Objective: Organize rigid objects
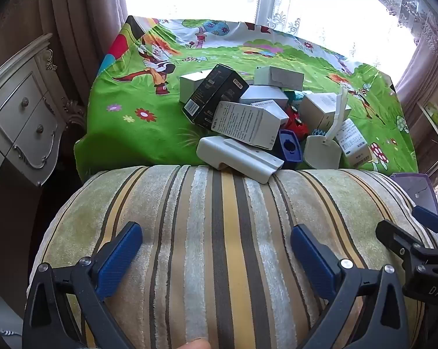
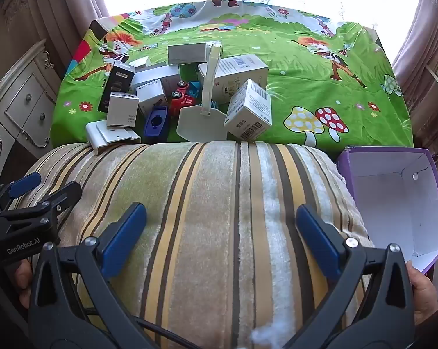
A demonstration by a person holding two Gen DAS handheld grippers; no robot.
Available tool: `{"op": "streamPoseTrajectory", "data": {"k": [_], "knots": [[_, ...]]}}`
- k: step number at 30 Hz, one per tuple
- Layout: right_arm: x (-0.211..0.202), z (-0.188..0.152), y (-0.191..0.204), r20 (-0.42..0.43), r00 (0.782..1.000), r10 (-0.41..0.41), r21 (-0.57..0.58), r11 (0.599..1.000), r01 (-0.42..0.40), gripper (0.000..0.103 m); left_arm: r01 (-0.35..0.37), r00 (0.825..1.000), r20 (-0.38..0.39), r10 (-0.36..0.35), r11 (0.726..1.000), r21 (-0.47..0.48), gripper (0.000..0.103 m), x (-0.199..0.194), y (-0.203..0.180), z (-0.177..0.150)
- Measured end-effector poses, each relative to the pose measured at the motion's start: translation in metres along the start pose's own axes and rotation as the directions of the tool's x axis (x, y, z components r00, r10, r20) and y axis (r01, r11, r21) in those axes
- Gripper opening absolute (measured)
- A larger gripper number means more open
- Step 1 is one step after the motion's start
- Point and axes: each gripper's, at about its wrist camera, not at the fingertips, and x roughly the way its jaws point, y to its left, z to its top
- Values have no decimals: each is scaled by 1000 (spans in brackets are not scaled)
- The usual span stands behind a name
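Bright window light fell behind a table draped in a green cartoon cloth (image 2: 306, 67), with a striped plush cushion (image 2: 219, 203) in front of us. On the cloth's near edge we saw a jumbled pile: white cartons (image 2: 249, 110), a black box (image 1: 213, 96) leaning on them, a red toy car (image 2: 182, 97), a blue holder (image 2: 156, 122), a white spatula-like tool (image 2: 203, 122) and a flat white bracket (image 1: 239, 157) overhanging the cushion. A purple-edged box (image 2: 399, 197) stood open at the right. Our left gripper (image 1: 216, 247) and right gripper (image 2: 221, 226) hung above the cushion, fingers spread fully, gripping nothing.
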Motion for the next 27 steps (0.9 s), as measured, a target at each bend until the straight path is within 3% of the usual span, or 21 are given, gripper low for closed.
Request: {"op": "streamPoseTrajectory", "data": {"k": [27], "knots": [[-2,-3,0,18,1000,-2,4,1000,2,103,0,1000,9,0,1000,1,103,-1,2,0]]}}
